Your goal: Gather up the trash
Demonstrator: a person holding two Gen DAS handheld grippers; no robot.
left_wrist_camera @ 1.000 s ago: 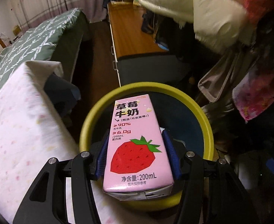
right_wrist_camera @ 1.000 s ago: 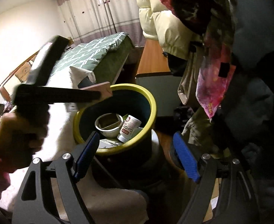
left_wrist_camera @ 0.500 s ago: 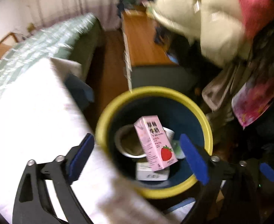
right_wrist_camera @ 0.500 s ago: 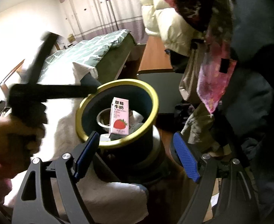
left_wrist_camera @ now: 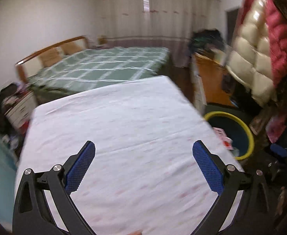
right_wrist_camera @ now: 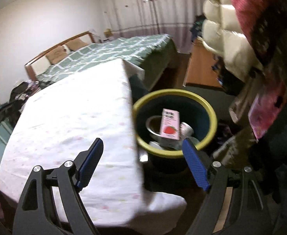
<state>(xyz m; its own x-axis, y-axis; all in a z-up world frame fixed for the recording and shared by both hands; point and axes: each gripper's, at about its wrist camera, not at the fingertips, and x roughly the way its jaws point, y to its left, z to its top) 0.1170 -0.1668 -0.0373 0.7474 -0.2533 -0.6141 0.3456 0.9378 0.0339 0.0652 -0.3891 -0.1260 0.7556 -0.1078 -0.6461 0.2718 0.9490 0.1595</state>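
Note:
A dark bin with a yellow rim [right_wrist_camera: 212, 113] stands on the floor right of the table. In it a pink strawberry milk carton [right_wrist_camera: 170, 125] leans upright among a metal bowl [right_wrist_camera: 153, 126] and a white cup [right_wrist_camera: 186, 130]. In the left wrist view the bin [left_wrist_camera: 249, 135] is at the right, with the carton [left_wrist_camera: 222, 135] partly hidden by the table edge. My left gripper [left_wrist_camera: 143, 164] is open and empty above the white tablecloth [left_wrist_camera: 114, 129]. My right gripper [right_wrist_camera: 142, 165] is open and empty over the table's right edge, near the bin.
A green-quilted bed [left_wrist_camera: 104, 66] lies beyond the table. A wooden desk [right_wrist_camera: 200, 72] stands at the back right. Puffy jackets and clothes [right_wrist_camera: 241, 29] hang above and right of the bin. Clutter lies at the left of the table [left_wrist_camera: 14, 105].
My left gripper opened and dropped the milk carton into the bin, then swung left and up over the table. My right gripper shifted left; the table now fills its view.

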